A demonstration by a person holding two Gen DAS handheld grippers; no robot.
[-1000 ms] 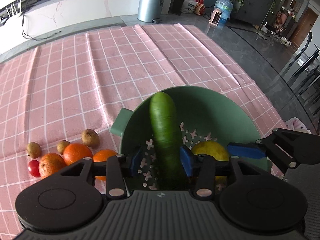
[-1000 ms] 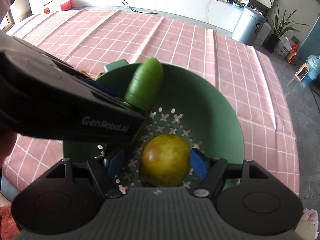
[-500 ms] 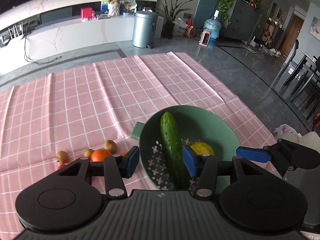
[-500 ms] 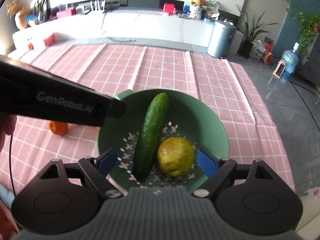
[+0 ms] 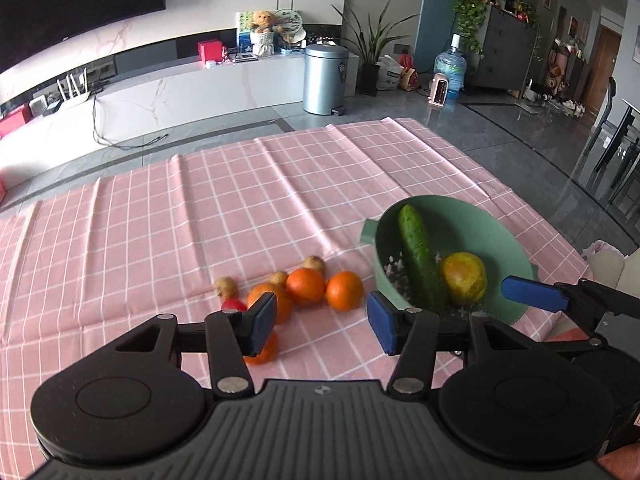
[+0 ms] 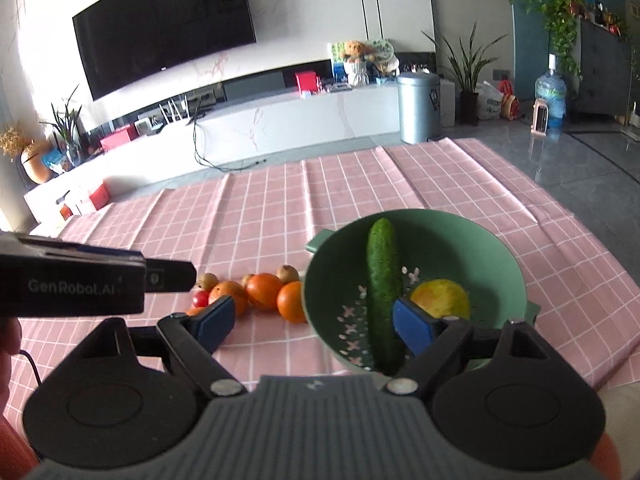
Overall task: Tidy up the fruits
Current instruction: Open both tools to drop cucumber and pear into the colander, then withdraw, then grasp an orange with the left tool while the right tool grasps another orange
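Observation:
A green colander (image 5: 504,232) (image 6: 476,236) stands on the pink checked cloth and holds a cucumber (image 5: 420,256) (image 6: 382,276) and a yellow-green pear (image 5: 464,278) (image 6: 440,298). Left of it lie several oranges (image 5: 306,286) (image 6: 262,290), small brown kiwis (image 5: 314,263) (image 6: 288,273) and a red tomato (image 5: 233,305) (image 6: 200,299). My left gripper (image 5: 322,326) is open and empty, raised above the cloth near the oranges. My right gripper (image 6: 308,322) is open and empty, raised before the colander.
The cloth (image 5: 200,208) covers the table; its right and far edges drop to a grey floor. A white TV bench, a metal bin (image 5: 325,78) and plants stand beyond the table. The right gripper's finger (image 5: 532,292) shows in the left wrist view.
Both grippers opened, let go of the cucumber and the pear in the colander, and pulled back and up. The left gripper has shifted left toward the oranges.

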